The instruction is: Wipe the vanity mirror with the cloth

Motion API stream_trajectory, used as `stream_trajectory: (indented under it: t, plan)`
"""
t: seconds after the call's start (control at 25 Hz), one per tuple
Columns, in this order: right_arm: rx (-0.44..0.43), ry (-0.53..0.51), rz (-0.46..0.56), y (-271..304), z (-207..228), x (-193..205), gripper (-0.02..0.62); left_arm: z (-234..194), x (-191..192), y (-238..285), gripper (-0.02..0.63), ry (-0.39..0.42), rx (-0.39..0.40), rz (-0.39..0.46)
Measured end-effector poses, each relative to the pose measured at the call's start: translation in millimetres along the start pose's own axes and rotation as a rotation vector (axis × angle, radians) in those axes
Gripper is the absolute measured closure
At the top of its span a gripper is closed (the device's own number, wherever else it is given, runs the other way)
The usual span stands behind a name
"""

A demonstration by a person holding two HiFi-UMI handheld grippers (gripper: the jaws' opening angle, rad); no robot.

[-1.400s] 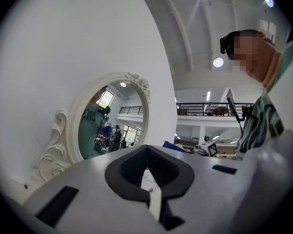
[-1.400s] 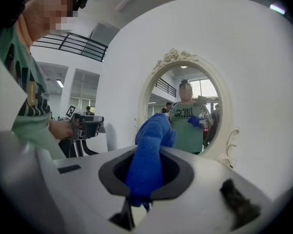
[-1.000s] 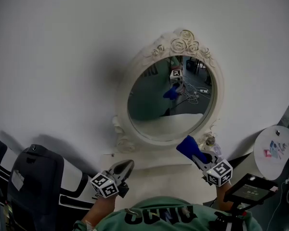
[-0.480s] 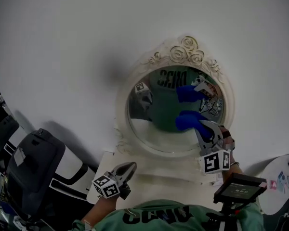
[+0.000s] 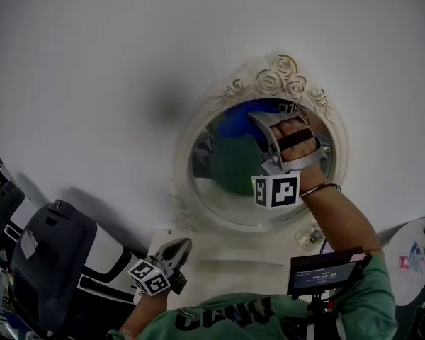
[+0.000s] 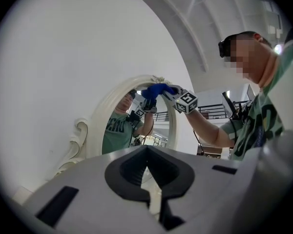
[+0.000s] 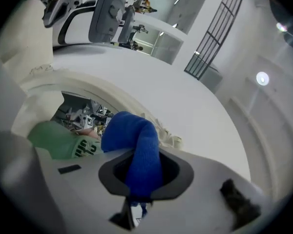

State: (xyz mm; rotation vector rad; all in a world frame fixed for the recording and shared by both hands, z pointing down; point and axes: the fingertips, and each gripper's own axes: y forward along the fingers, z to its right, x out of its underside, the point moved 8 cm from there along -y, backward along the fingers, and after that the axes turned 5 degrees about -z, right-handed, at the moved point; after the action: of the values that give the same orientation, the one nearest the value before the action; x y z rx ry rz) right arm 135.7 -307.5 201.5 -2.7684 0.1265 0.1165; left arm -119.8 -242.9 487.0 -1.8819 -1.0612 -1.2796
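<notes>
Pinching the blue cloth [image 5: 235, 123], the right gripper [image 5: 261, 121] holds it at the top edge of the vanity mirror [image 5: 230, 172], under its carved frame [image 5: 273, 80]; the left gripper [image 5: 178, 248], jaws together and empty, hangs well below.

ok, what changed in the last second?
The right gripper, shut on the cloth, rose from below the mirror's lower right rim and across the glass. It now holds the cloth at the top of the glass. Nothing was picked up or let go. The left gripper stayed low below the mirror, shut and empty. The mirror itself did not move.
</notes>
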Motion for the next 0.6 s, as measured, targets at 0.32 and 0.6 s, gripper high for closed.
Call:
stream_trajectory:
  t: [0.32, 0.6]
  plan:
    - [-0.032, -0.165, -0.046, 36.0, -15.0, -16.7, 0.546, -5.9, -2.0, -31.6, 0.606, -0.007, -0.031, 0.043]
    - [0.001, -0.216, -0.061, 40.6, -18.4, -8.8, 0.546, -8.2, -0.7, -41.7, 0.606, -0.019, -0.056, 0.075]
